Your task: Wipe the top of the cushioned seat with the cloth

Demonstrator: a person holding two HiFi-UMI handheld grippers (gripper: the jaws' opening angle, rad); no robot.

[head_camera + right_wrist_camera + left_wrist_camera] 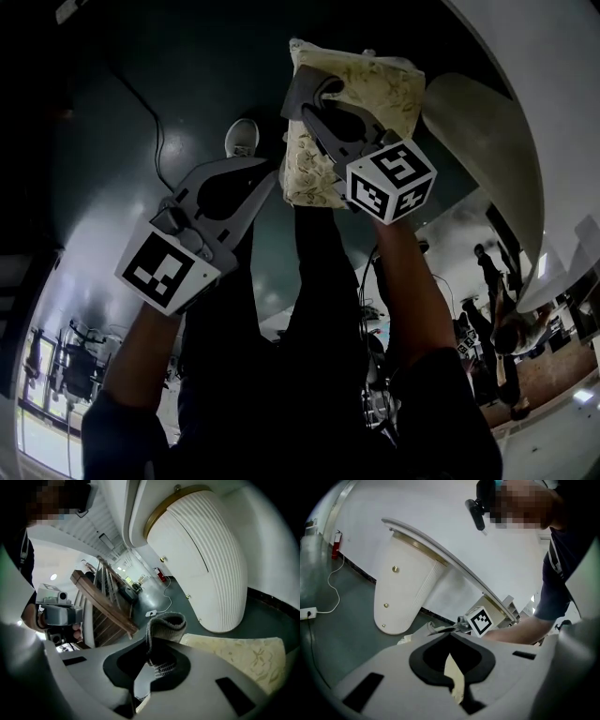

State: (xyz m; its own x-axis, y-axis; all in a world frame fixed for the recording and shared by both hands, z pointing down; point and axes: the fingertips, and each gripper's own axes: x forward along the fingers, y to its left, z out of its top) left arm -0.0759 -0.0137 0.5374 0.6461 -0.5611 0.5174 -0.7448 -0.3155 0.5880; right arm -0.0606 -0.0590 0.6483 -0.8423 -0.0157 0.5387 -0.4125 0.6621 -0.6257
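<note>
Where the cloth sits: a grey ribbed cloth [164,627] stands folded over between the jaws of the right gripper [152,663], with a pale mesh-patterned part lower in the opening.
Right gripper: jaws closed tight on the cloth. From the head view it lies over the upper left part of the cushioned seat [375,89]. Whether the cloth presses on the cover cannot be told.
Cushioned seat: cream cover with a faint leaf pattern. In the right gripper view its top [243,656] spreads flat just beyond and to the right of the jaws.
Left gripper: its tip [274,178] meets the seat's lower left edge. In its own view the jaws [452,667] are drawn nearly together on a thin cream strip [454,677] of the seat's colour — clamped on it, as far as can be seen.
Seat edges: the left and near sides carry the two grippers; the right half of the top is bare.
Room left of the seat: dark green floor [141,122] with a thin cable [150,112] well apart, and a white shoe [242,138] close by the left gripper's tip.
Room right of the seat: a white ribbed pedestal [211,564] stands near, with a band of floor between it and the seat's far edge.
</note>
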